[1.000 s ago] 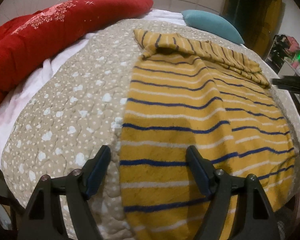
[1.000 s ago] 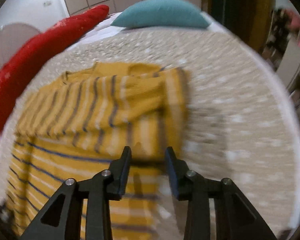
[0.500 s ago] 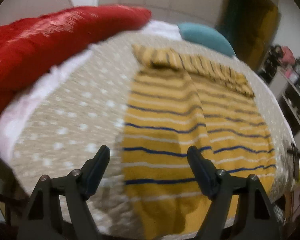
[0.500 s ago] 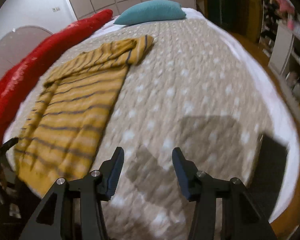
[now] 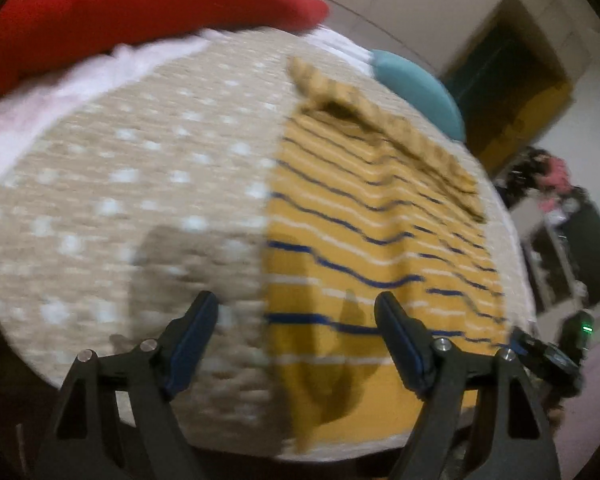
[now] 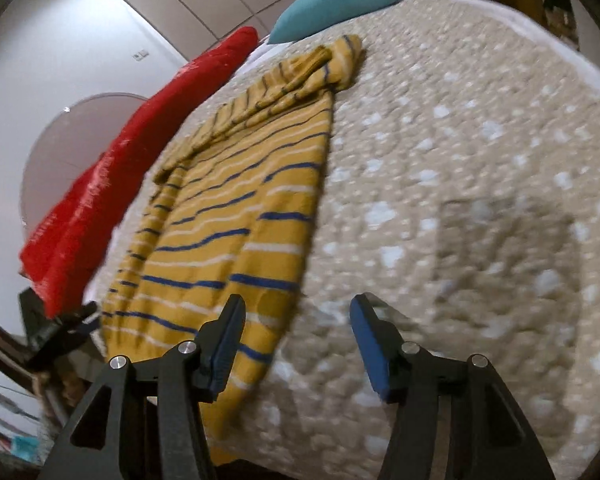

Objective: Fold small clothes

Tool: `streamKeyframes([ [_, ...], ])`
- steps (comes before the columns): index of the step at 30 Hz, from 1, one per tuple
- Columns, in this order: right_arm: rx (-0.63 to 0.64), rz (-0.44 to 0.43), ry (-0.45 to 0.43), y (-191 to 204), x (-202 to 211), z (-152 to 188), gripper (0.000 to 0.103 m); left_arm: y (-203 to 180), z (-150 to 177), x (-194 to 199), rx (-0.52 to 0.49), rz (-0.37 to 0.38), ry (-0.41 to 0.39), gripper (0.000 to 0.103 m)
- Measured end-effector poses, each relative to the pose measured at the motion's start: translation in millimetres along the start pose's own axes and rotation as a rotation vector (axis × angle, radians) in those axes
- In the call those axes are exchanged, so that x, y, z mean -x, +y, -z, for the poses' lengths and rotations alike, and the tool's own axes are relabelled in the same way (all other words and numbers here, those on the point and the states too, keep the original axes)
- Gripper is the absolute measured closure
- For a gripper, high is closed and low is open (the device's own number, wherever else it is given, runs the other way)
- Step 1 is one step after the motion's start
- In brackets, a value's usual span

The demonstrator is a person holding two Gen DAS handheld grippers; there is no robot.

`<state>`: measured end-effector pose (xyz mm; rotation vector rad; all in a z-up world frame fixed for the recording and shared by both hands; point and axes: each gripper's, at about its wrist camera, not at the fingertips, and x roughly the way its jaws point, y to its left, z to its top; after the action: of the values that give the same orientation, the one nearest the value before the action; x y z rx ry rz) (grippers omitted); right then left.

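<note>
Left wrist view: the left gripper (image 5: 296, 316) hangs spread wide and empty over the near edge of the bed (image 5: 100, 184), a quilted beige cover with pale dots. The knit yellow sweater (image 5: 364, 232), striped blue and white, lies flat, its left side edge between the jaws.

Right wrist view: the right gripper (image 6: 296, 332) is likewise agape and empty; the sweater (image 6: 236, 208) has its near right corner under the left jaw, with a soft teal pillow (image 6: 332, 4) and red blanket (image 6: 112, 168) beyond.

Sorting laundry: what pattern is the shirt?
Mustard yellow shirt with blue and white stripes; right wrist view.
</note>
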<state>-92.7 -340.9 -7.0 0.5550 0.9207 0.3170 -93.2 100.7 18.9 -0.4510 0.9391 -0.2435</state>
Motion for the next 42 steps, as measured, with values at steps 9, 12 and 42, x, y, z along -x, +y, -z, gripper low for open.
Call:
streamKeyframes([
  [9, -0.123, -0.295, 0.047, 8, -21, 14, 0.043, -27, 13, -17, -0.009, 0.193, 0.057, 0.040],
  [12, -0.122, -0.320, 0.062, 15, -26, 21, 0.043, -32, 21, -19, -0.023, 0.205, 0.071, 0.040],
  [42, 0.005, -0.147, 0.052, 84, 37, 94, 0.091, -50, 65, 69, -0.102, -0.002, 0.009, 0.095],
])
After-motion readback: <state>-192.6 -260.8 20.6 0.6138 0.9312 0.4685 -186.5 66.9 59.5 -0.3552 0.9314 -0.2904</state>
